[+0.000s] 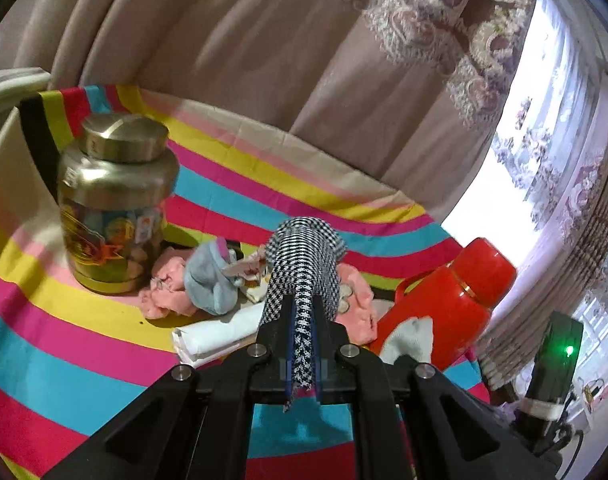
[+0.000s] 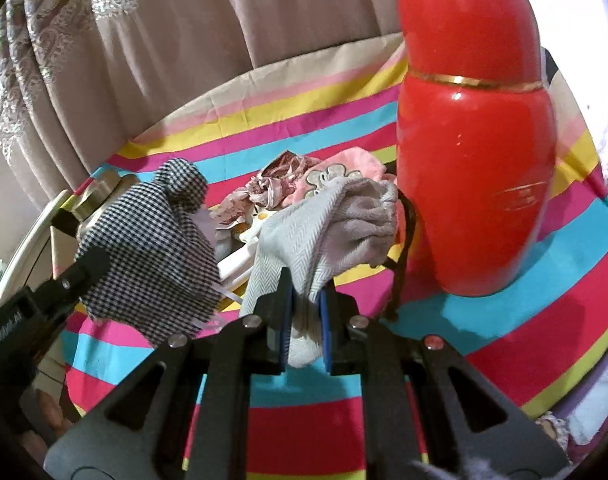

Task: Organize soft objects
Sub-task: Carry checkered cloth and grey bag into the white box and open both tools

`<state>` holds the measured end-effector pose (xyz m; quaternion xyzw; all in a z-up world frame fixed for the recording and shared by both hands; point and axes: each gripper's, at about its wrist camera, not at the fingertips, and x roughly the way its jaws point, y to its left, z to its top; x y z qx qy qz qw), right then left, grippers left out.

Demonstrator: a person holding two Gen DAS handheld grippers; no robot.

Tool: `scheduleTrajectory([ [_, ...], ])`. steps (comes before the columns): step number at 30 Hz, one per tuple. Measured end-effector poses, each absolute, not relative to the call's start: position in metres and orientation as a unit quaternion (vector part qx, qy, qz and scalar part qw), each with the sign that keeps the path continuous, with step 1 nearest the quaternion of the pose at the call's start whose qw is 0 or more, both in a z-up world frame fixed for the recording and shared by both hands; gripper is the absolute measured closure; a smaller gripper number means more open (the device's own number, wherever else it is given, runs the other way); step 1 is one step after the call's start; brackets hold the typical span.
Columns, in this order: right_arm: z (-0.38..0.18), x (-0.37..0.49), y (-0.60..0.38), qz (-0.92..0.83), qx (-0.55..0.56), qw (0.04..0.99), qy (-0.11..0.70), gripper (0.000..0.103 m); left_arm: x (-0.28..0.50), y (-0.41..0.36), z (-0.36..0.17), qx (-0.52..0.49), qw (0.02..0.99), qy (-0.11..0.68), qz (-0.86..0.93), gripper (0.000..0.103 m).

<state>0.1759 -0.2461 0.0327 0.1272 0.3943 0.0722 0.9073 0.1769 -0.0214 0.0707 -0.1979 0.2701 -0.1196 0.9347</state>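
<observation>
Left hand-held gripper (image 1: 302, 312) pinching houndstooth cloth (image 1: 304, 264), seemingly lifted

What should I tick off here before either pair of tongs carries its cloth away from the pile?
1. Left tongs shut on the black-and-white houndstooth cloth: ok.
2. Right tongs shut on the grey herringbone cloth: ok.
3. Houndstooth cloth lifted free of the pile: ok, it hangs apart in the right wrist view.
4. Grey cloth free of the pile: cannot tell, its far end lies against the pink floral cloth.
5. Tall red glossy flask upright, but close beside the grey cloth: not ok for a wide swing.
6. Gold metal lidded jar upright, apart from both cloths: ok.
</observation>
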Motion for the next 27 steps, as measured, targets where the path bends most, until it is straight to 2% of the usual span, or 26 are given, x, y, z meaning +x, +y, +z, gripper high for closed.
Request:
scheduleTrajectory([
  [13,0.061,0.128,-0.281,0.067,0.109,0.913,0.387,0.088,0.135,-0.049,0.086,-0.201,0.930,0.266,-0.156,0.096],
  [27,0.079,0.072,-0.407,-0.015,0.114,0.913,0.391,0.088,0.099,-0.163,0.109,-0.133,0.909,0.283,-0.276,0.096],
])
